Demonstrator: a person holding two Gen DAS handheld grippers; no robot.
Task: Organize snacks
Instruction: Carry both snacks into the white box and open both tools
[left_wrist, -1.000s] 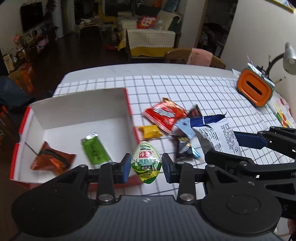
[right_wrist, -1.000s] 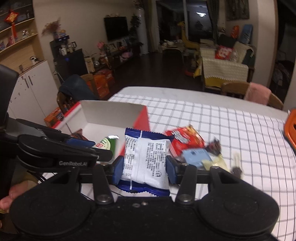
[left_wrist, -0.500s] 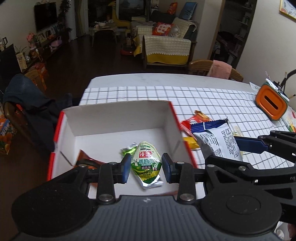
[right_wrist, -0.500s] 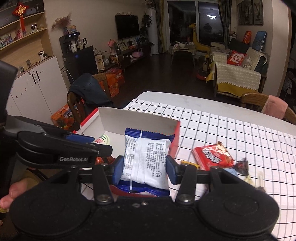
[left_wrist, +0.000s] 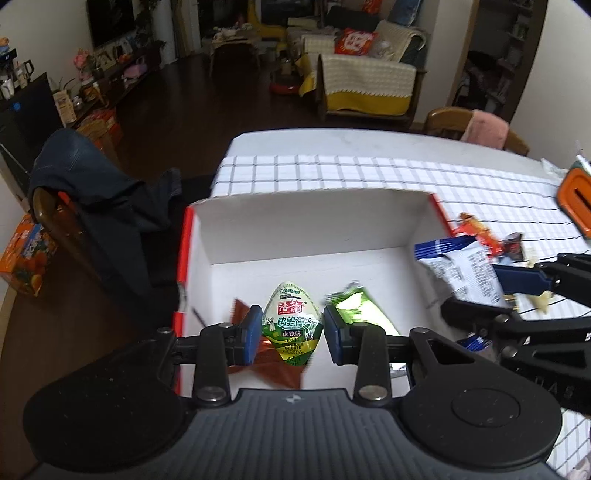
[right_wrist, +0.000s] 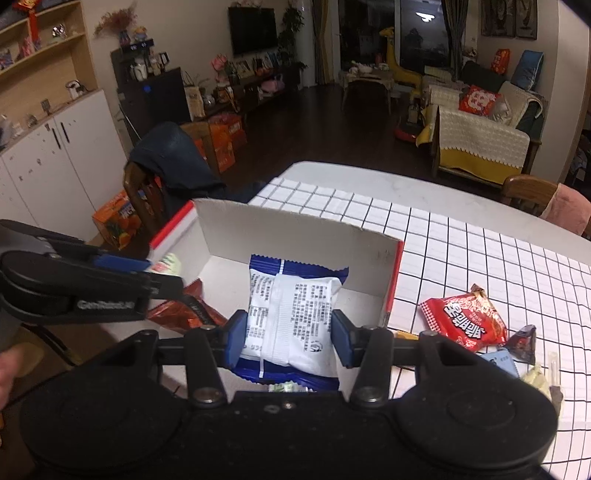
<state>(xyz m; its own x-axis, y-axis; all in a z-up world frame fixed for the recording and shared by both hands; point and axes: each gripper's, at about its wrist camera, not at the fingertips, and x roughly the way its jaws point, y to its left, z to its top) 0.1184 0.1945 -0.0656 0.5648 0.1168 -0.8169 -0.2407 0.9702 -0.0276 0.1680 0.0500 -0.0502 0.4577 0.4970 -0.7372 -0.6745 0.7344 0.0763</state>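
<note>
Left wrist view: a living room with dark floor and a sofa under a cream and yellow throw lies beyond a white table covered by a black-grid cloth (left_wrist: 369, 173). The landmark is the white cardboard box (left_wrist: 314, 221) with red outer edges, standing open on that cloth. My left gripper (left_wrist: 291, 334) is clamped on a teardrop-shaped green and white snack pouch (left_wrist: 291, 325), held above the box floor near its front. Under and just right of the pouch lies a green wrapper (left_wrist: 362, 310); under and left of it, a brown-orange wrapper (left_wrist: 280, 365). At the box's right wall my right gripper (left_wrist: 517, 288) carries a blue and white packet (left_wrist: 461, 269).

Right wrist view: shelving, white cabinets and a wall television stand behind a chair draped in a dark garment (right_wrist: 173, 158), which is left of the box (right_wrist: 295, 236). My right gripper (right_wrist: 286, 339) is closed on the blue and white packet (right_wrist: 291, 314), poised over the box's right half. The left gripper (right_wrist: 144, 273) reaches in over the left side. To the right of the box, loose on the cloth, remain a red snack packet (right_wrist: 463, 321) and several small wrapped sweets.

Risk, in my judgement: both grippers crowd one box, so they may collide, and a release too near the wall could drop the packet across the rim or outside.
</note>
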